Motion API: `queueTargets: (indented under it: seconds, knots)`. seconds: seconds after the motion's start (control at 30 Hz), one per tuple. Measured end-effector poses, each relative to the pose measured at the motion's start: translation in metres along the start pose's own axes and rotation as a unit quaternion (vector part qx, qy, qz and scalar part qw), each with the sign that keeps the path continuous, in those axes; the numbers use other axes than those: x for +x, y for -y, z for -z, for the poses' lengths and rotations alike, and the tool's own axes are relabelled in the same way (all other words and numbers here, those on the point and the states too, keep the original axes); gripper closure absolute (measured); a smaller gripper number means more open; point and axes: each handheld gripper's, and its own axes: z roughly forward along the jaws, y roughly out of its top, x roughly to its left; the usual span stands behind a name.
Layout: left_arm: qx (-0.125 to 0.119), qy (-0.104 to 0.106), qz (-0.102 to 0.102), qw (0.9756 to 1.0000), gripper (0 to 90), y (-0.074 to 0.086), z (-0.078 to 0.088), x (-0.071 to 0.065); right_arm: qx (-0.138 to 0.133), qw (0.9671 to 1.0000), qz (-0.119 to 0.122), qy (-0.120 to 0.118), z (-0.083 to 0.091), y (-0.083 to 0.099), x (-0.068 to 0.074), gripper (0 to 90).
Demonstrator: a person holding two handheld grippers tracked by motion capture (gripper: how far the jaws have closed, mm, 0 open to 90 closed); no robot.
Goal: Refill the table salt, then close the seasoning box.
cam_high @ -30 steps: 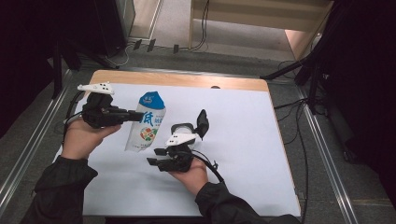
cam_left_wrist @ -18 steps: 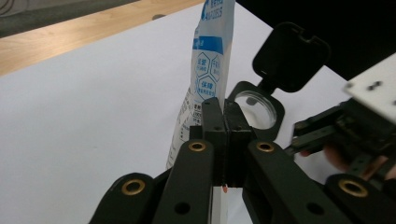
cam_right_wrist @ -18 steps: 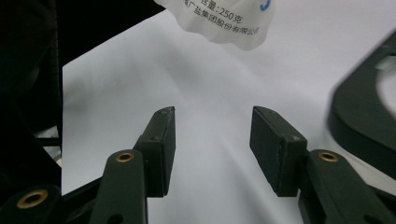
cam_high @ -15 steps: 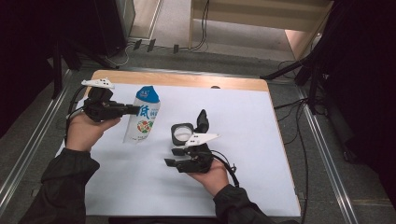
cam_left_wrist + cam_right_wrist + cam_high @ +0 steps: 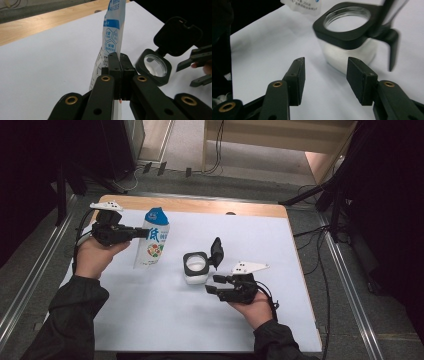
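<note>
A blue-and-white pouch [image 5: 152, 245] stands tilted on the white table cover, and my left gripper [image 5: 142, 234] is shut on its side edge. In the left gripper view the jaws [image 5: 119, 63] pinch the pouch [image 5: 113, 30] flat between them. A clear jar [image 5: 196, 266] with a black square rim stands mid-table, its black flip lid [image 5: 216, 251] raised. My right gripper [image 5: 211, 286] lies just right of the jar and points at it. Its jaws have just been opening, and in the right gripper view it [image 5: 325, 72] is open with nothing between the pads, the jar [image 5: 348, 51] just ahead.
The white cover [image 5: 150, 320] spans the wooden table [image 5: 200, 206], whose far edge shows bare wood. Metal rails [image 5: 345, 270] run along both sides. Cables lie on the floor beyond. The other gripper [image 5: 197, 65] shows at the right of the left gripper view.
My right gripper has drawn back to the right, away from the jar, which stays in place with its lid up. The left hand and pouch have shifted slightly.
</note>
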Motion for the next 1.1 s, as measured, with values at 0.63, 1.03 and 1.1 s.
queueTargets:
  seconds: [0.63,1.03,1.1]
  knots:
    - [-0.003,-0.032,0.008,0.9994,90.0,0.008,-0.024,0.032,0.003,0.999,-0.033,0.03,0.003,-0.002,-0.032,50.8]
    - [-0.008,-0.032,0.012,0.9994,90.0,0.019,-0.012,0.034,-0.017,0.9982,-0.033,0.047,0.008,-0.009,-0.038,50.8]
    - [-0.007,-0.036,0.011,0.9993,90.0,0.022,-0.01,0.033,-0.017,0.9984,-0.03,0.045,0.008,-0.01,-0.039,50.8]
